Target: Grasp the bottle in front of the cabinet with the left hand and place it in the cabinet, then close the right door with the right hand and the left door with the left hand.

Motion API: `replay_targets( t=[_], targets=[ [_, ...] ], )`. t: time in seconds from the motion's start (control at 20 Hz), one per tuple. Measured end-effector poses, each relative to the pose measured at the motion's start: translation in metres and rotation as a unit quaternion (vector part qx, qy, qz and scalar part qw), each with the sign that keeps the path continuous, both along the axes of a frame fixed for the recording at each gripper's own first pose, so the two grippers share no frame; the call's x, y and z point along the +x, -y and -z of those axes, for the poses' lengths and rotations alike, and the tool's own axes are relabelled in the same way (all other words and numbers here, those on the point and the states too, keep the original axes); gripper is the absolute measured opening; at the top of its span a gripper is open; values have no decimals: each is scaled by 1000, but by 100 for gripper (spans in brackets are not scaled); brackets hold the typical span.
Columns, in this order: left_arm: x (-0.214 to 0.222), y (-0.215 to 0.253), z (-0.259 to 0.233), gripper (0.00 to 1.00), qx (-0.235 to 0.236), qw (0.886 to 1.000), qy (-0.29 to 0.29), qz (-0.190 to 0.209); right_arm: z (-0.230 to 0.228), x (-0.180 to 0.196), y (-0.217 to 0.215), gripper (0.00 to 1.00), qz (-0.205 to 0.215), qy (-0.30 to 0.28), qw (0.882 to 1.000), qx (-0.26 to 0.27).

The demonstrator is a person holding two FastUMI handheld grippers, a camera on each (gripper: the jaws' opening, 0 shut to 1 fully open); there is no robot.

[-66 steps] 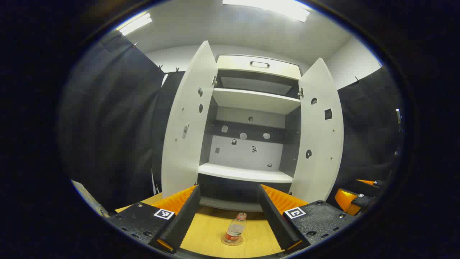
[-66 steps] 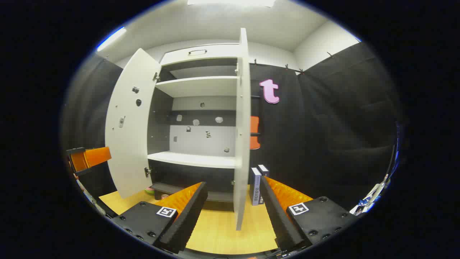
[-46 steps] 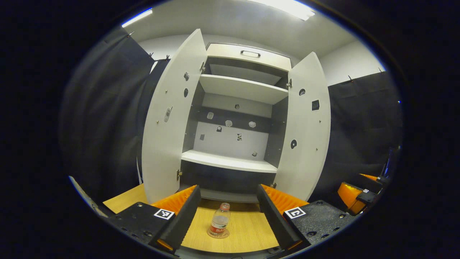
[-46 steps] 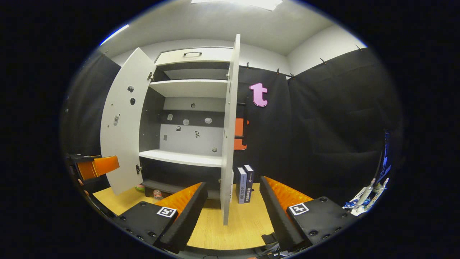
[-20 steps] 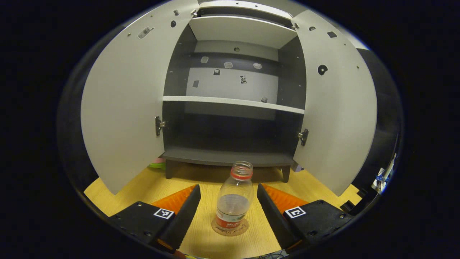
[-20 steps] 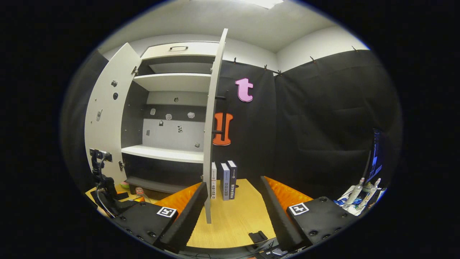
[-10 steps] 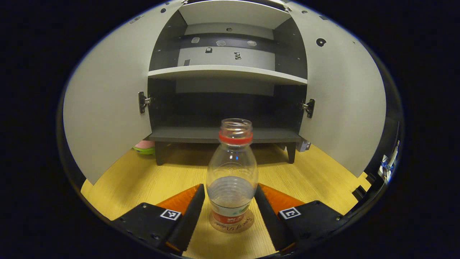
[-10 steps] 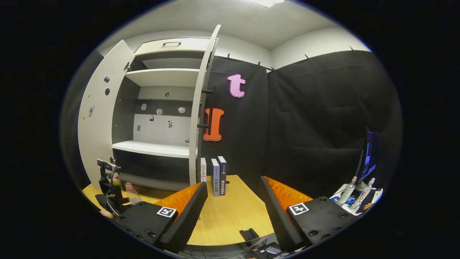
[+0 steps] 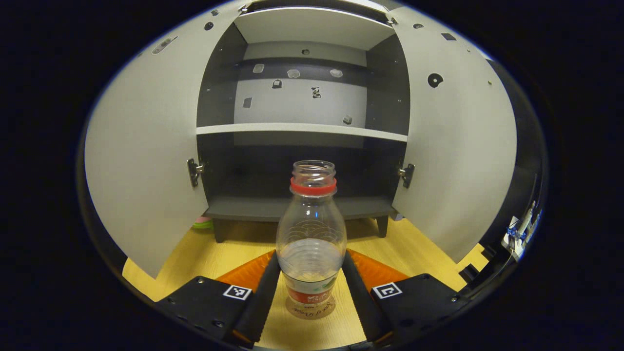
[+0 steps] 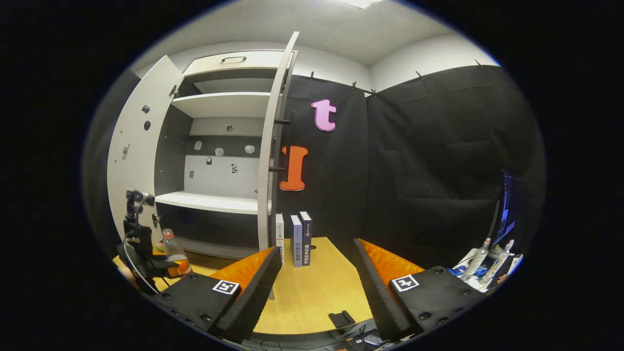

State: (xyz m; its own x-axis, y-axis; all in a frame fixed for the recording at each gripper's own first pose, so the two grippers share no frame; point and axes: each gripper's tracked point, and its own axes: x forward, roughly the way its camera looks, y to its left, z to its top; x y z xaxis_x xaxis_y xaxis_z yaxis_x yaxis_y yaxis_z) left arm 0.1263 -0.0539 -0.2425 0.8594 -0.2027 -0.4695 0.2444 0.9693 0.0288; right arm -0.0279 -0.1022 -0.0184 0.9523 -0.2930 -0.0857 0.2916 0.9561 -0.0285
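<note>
Standing on a round coaster (image 9: 310, 310) on the pale wooden worktop (image 9: 204, 253), a clear bottle (image 9: 311, 234) with a red neck ring, no cap and a little liquid in its base sits before the open cabinet (image 9: 302, 207), whose left door (image 9: 146, 161) and right door (image 9: 463, 156) are swung wide on a black-draped booth. The left claw (image 9: 310, 282) has both fingers against the bottle's lower sides. In the right gripper view, the right claw (image 10: 314, 273) hangs open over the worktop near three upright books (image 10: 294, 239), with the bottle (image 10: 174, 251) at far left.
</note>
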Motion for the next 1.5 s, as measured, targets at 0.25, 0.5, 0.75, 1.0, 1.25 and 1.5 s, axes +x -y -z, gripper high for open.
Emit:
replay_targets(
  t=[0.25,0.5,0.75,1.0,1.25,1.5],
  targets=[
    [23,5,-83,76,-22,999,31,3,4,6,-4,92,-6,0,1000,13],
    [60,19,-145,76,-39,998,51,11,8,2,2,97,2,-5,1000,10],
    [114,33,-190,75,-18,995,94,16,12,-5,13,92,15,-15,1000,9],
    [170,51,-216,75,-24,993,111,19,14,-11,31,92,36,-18,999,11],
    [222,62,-215,75,-17,995,98,19,19,-14,49,92,60,-25,998,16],
    [257,71,-204,75,10,996,86,25,18,-5,54,98,62,-33,997,12]
  ],
)
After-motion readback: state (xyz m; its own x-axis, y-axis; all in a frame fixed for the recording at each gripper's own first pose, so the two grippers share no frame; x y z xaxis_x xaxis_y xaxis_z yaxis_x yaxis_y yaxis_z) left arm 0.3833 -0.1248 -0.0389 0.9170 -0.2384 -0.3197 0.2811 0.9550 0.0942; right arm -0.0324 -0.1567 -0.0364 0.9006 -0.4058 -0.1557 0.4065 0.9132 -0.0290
